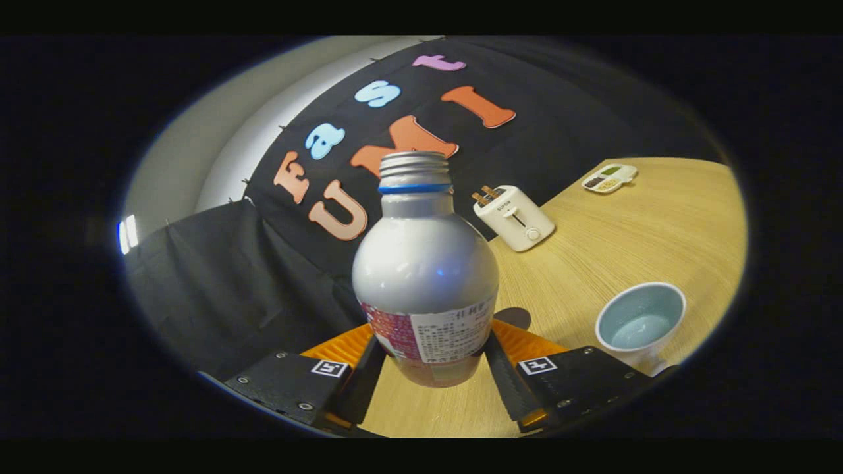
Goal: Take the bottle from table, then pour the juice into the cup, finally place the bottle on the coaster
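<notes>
The gripper [431, 365] has its jaws clenched on the silver bottle [425, 276], uncapped. A pale cup [640, 322] sits on the table [625, 237] nearby, a toaster [514, 217] beyond.

Bottle [425, 276] sits mid-frame between my fingers [507, 378], cup [640, 324] lower right, toaster [514, 217] behind on the table [625, 237].

The coaster [516, 317], at five o'clock from the bottle [425, 263], is mostly hidden behind it. The bottle's base is covered by the gripper [431, 378] fingers clamped on it. The cup [640, 324] foot is cut off. The small tray's [610, 178] contents cannot be made out.
</notes>
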